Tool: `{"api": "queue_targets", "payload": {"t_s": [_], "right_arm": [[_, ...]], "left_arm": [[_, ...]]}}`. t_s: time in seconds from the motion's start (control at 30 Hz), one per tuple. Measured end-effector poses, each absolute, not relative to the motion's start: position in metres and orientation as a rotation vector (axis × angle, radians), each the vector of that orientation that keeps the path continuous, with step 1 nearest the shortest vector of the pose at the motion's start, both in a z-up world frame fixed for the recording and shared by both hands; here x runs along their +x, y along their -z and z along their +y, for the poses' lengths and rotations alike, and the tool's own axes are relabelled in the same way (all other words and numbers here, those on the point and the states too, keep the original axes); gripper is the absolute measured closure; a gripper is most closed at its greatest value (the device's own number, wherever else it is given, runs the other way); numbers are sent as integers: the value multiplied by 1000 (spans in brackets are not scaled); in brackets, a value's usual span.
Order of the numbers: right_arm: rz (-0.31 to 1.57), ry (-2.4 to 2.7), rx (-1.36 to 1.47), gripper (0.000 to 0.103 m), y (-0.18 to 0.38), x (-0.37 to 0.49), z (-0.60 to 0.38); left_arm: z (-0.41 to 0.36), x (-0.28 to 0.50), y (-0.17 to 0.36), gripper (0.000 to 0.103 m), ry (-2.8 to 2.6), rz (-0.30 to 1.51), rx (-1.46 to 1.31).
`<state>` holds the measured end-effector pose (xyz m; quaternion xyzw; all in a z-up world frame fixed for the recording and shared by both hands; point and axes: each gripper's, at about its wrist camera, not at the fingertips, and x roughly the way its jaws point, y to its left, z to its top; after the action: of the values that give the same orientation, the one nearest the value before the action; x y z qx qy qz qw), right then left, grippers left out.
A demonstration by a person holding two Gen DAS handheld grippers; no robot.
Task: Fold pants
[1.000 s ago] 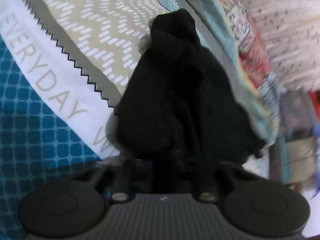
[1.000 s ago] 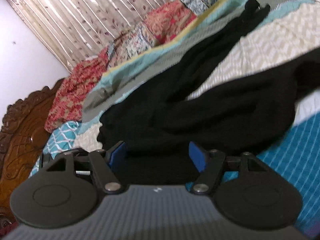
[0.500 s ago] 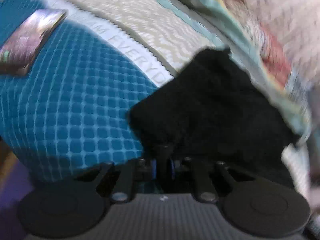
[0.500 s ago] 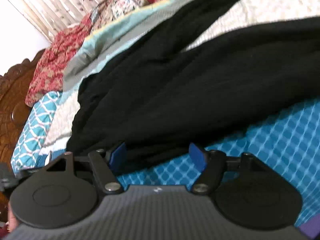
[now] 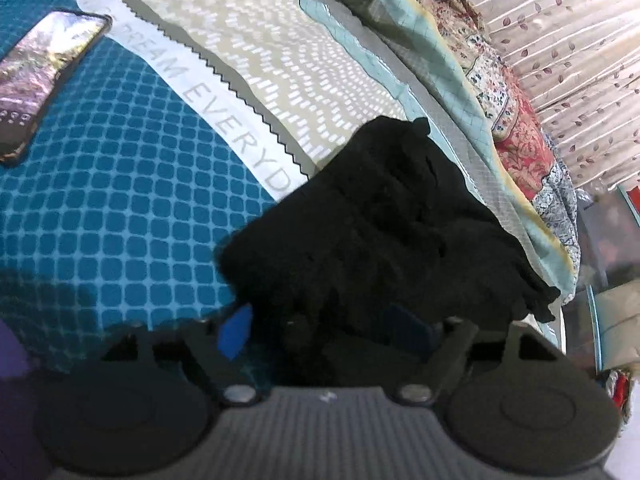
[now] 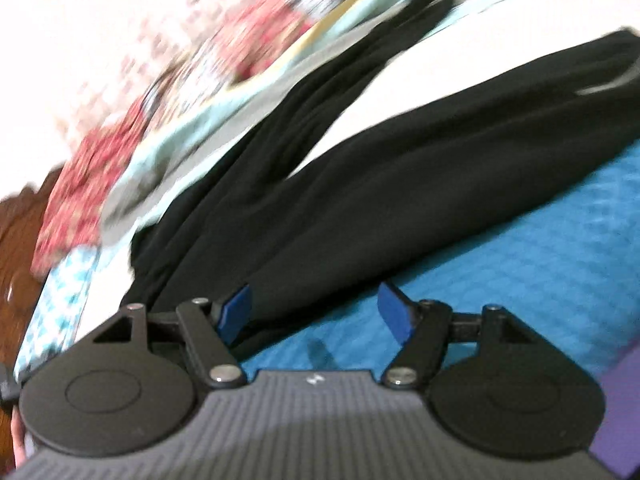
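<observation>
I see the bed (image 5: pixel 120 208), teal grid cover, w/ open room at left. Black pants (image 5: pixel 384 232) lie bunched on it, edge over the white text band; legs stretch away in right cam (image 6: pixel 400 184). Phone (image 5: pixel 44 76) near far-left edge, well apart. Left hand-held gripper (image 5: pixel 326 330) jaws just opened, cloth between, not pinched. Right hand-held gripper (image 6: pixel 316 310) wide apart, holding nothing, at pants' near edge.

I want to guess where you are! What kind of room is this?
Most likely a bedroom. Black pants lie on a bed covered with a blue checked bedspread, a carved wooden headboard stands at one end, and a leaf-patterned curtain hangs behind.
</observation>
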<state>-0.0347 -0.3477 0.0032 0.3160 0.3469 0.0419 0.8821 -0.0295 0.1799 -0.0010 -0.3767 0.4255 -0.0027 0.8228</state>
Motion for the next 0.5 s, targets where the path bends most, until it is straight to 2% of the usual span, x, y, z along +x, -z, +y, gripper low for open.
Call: {"api": "queue_targets", "payload": {"t_s": [0.13, 0.33, 0.37, 0.43, 0.5], "right_arm": [[605, 126, 729, 31, -3, -66, -408], [440, 444, 864, 32, 12, -102, -497], [423, 478, 882, 33, 16, -102, -509], [399, 508, 925, 34, 26, -96, -527], [392, 512, 966, 36, 36, -88, -548]], "left_arm": [[171, -26, 1, 21, 8, 919, -767], [172, -23, 1, 22, -6, 934, -783], [173, -23, 1, 25, -10, 936, -795], [175, -22, 0, 38, -31, 940, -798], [175, -21, -1, 68, -55, 953, -774]]}}
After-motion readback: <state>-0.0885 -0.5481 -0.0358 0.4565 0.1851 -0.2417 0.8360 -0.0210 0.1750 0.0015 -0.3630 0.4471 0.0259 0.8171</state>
